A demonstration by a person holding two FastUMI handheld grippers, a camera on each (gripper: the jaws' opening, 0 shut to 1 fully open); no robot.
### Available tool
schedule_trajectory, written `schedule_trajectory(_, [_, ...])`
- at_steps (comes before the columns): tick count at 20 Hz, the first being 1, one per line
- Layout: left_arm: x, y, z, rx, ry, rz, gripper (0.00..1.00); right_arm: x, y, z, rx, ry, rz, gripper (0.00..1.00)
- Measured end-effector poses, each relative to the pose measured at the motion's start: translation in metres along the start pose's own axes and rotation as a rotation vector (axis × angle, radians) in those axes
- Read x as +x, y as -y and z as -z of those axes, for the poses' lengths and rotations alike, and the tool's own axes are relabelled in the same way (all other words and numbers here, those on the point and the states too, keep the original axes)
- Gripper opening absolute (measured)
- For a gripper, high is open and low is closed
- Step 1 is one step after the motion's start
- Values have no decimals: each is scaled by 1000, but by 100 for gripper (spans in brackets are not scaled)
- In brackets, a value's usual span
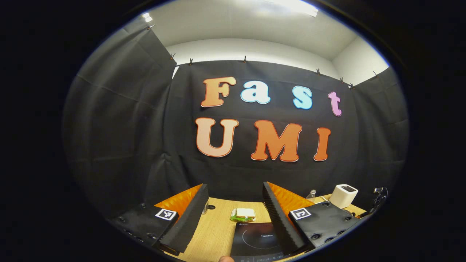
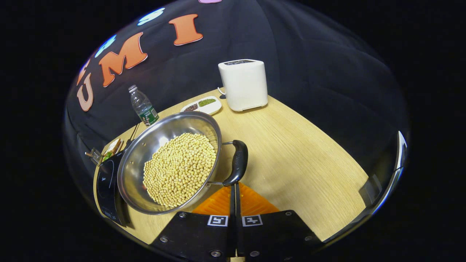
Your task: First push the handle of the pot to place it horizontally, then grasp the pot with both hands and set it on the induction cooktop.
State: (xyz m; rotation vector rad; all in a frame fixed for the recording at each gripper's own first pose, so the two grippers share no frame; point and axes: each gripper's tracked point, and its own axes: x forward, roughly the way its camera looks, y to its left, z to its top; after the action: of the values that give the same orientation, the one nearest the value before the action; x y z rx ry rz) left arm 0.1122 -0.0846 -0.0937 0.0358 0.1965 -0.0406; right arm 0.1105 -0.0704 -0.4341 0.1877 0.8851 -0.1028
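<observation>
my right hand-held gripper (image 2: pixel 235 189) is closed, fingertips just below the pot (image 2: pixel 171 163) handle (image 2: pixel 237 162). my left hand-held gripper (image 1: pixel 236 214) is wide open above the induction cooktop (image 1: pixel 256 238), holding nothing.

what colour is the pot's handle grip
Black, on the pot handle; the right gripper view shows it best.

Silver pot (image 2: pixel 145 153) — yellow beans (image 2: pixel 180 169), black handle (image 2: pixel 238 162); white toaster (image 2: pixel 244 84).

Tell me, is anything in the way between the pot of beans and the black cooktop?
Nothing visible. In the right gripper view the pot sits right beside the induction cooktop, its rim overlapping the cooktop's edge, with no object between them.
</observation>
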Motion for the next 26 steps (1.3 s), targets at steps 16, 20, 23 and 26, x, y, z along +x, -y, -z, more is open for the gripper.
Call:
schedule_trajectory(16, [7, 21, 20, -36, -30, 5, 98, 52, 0, -40, -7, -28, -18, 0])
schedule_trajectory(20, [7, 27, 33, -52, -59, 23, 98, 63, -1, -49, 13, -33, -30, 0])
schedule_trajectory(23, [10, 28, 38, -56, -64, 19, 97, 67, 0, -53, 0, -31, -22, 0])
schedule_trajectory(26, [13, 37, 45, -82, -76, 32, 97, 62, 4, -53, 1, -29, -10, 0])
